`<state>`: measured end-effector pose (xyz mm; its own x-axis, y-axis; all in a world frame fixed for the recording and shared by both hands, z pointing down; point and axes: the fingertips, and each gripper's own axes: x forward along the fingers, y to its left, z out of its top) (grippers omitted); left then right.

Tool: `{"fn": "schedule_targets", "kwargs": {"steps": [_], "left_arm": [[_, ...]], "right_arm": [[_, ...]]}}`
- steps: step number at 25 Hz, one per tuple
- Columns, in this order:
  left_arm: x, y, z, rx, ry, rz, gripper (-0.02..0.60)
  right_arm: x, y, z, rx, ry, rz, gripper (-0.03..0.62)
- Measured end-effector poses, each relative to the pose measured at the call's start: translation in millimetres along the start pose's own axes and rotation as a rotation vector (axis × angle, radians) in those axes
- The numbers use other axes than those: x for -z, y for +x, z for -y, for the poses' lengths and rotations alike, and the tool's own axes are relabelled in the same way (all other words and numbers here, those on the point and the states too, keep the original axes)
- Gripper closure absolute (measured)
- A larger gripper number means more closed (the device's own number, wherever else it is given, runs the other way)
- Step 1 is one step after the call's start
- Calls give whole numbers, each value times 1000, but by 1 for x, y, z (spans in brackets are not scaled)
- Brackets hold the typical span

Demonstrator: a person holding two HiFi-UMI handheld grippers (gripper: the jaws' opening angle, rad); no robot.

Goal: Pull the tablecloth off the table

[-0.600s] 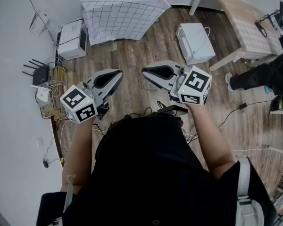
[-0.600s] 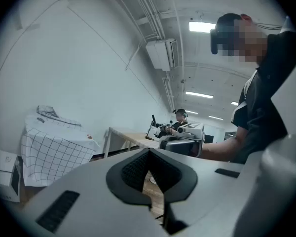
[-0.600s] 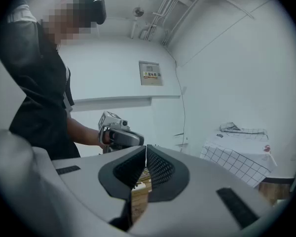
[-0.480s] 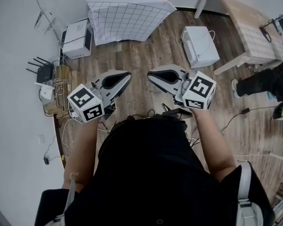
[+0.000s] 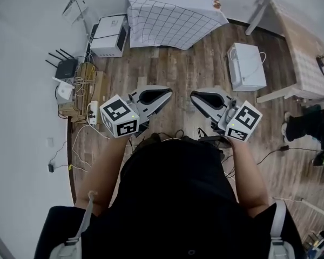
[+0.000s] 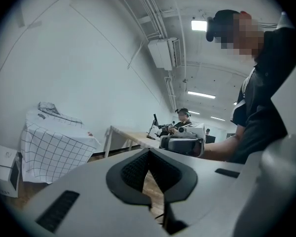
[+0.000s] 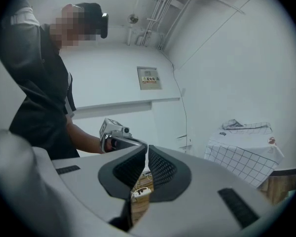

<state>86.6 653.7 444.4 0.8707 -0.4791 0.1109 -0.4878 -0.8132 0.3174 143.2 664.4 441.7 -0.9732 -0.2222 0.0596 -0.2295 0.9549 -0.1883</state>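
The left gripper [image 5: 168, 93] and right gripper [image 5: 194, 95] are held fully closed, nothing gripped; the checked tablecloth [image 5: 173, 16] is left draped in place, well ahead; all are shifted rightward in view since earlier.

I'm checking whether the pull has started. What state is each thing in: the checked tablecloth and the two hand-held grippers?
White tablecloth with black grid lines: draped in place, hanging down the front, not pulled off.
Left hand-held gripper: shut, empty, apart from the tablecloth.
Right hand-held gripper: shut, empty, apart from the tablecloth.
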Motion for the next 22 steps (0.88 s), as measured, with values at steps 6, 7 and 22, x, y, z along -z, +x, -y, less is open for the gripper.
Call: {"fn": "schedule_targets", "kwargs": {"steps": [6,7,22], "left_arm": [[-3,12,2,23,-6,25,574],[-5,14,2,26,-9,31,574],[2,37,-23,-157,-114,86,574]], "right_arm": [[0,-13,5,-19,-2,-1,572],[0,-16,8,-11,-1,5,572],[9,-64,68,-9,17,57,571]]}}
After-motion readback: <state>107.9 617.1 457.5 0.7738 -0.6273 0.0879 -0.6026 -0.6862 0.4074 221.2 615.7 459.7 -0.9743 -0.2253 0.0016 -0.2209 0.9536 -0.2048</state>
